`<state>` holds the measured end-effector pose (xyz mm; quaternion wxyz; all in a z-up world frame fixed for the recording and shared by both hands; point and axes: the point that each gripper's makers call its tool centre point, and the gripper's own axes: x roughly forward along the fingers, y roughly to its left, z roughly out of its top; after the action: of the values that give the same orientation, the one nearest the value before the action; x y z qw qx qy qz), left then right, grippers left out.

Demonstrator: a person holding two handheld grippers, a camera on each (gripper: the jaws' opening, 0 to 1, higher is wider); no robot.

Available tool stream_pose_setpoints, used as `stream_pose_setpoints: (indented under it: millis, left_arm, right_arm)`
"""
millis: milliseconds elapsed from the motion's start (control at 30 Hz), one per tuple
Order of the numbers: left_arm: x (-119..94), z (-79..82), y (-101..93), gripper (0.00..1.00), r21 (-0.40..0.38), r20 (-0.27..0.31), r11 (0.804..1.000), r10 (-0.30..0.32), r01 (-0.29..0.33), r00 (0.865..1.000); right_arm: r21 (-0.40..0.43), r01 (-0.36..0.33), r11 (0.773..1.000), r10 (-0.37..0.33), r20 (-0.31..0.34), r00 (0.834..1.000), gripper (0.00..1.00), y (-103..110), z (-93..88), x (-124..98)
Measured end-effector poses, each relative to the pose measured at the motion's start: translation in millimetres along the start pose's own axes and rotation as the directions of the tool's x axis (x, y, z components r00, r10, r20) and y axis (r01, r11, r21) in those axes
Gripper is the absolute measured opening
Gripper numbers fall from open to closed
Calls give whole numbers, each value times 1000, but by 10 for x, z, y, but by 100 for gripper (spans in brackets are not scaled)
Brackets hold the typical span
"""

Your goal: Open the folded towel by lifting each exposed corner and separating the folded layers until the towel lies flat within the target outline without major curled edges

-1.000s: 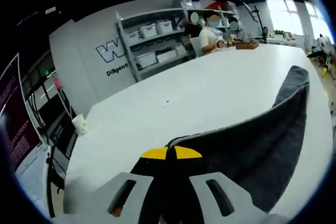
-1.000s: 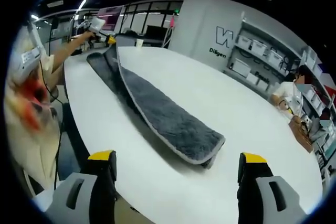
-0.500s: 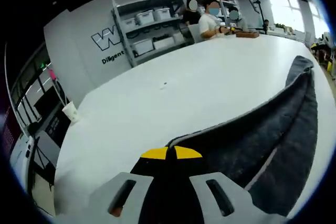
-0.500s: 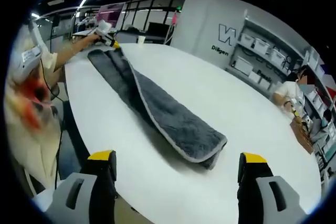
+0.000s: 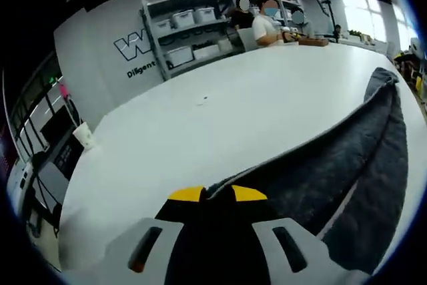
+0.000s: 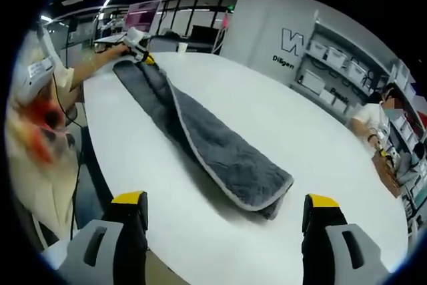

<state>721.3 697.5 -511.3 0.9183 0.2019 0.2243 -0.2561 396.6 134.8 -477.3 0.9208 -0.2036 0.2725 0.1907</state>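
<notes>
The long dark-grey fleece towel with pale edging [image 6: 213,148] lies folded lengthwise along the white oval table [image 6: 300,145]; it looks soft, limp and light, best pinched at a corner; the left gripper [image 5: 217,195] has its yellow tips pressed together on the towel's end; the right gripper [image 6: 225,199] hovers, jaws spread wide, before the near end, whose stacked layers show in the right gripper view; the left gripper view shows the towel's far end rising off the table.

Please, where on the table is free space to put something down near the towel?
The white table is bare between the towel and the far side with the shelves, and in a narrower strip from the towel to the near edge. It is crowded at the far end, where the left gripper grips the towel.
</notes>
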Motion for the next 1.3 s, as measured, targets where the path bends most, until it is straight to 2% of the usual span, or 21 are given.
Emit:
stream_pose_setpoints:
  millis: [100, 233, 267, 367, 433, 500, 533, 633, 733, 867, 1067, 1300]
  left_arm:
    - [-44, 39, 9, 23, -8, 12, 1000, -2, 2, 1000]
    - [-116, 121, 5, 42, -34, 39, 999, -13, 15, 999]
    - [-164, 169, 1, 44, -48, 57, 999, -13, 15, 998]
    - [-258, 243, -70, 50, -82, 96, 995, -48, 56, 994]
    - [-325, 253, -157, 64, -99, 106, 990, -87, 98, 991]
    - [-380, 224, -216, 79, -88, 93, 990, -104, 112, 990]
    - [-408, 181, -245, 86, -79, 68, 990, -111, 116, 992]
    - [-490, 104, -272, 89, -30, 19, 994, -101, 102, 995]
    - [-574, 125, -374, 99, -56, 42, 988, -140, 142, 989]
    - [-677, 93, -505, 100, -46, 26, 982, -181, 182, 983]
    - [-850, 109, -669, 100, -53, 56, 971, -229, 232, 972]
    - [-1020, 69, -627, 100, -62, 60, 977, -202, 206, 978]
  right_arm:
    - [4, 0, 1000, 0, -5, 1000, 98, -15, 2, 19]
    - [9, -1, 1000, 1, -5, 1000, 98, -19, 9, 42]
    - [7, -4, 1000, 4, -3, 1000, 98, -6, 15, 53]
    - [3, -12, 1000, 12, -4, 1000, 99, 23, 19, 70]
    - [-2, -17, 1000, 17, -9, 1000, 99, 37, 10, 75]
    - [-4, -16, 1000, 16, -10, 1000, 99, 37, 7, 75]
    - [-2, -16, 1000, 16, -9, 1000, 99, 36, 6, 74]
    - [0, -15, 1000, 15, -7, 1000, 99, 34, 6, 76]
    - [-2, -19, 1000, 19, -8, 1000, 99, 46, 9, 86]
    - [-4, -22, 1000, 22, -8, 1000, 99, 63, 18, 101]
    - [-9, -20, 1000, 20, 6, 1000, 94, 77, 69, 112]
    - [-56, -51, 997, 52, 21, 998, 74, 195, 159, 155]
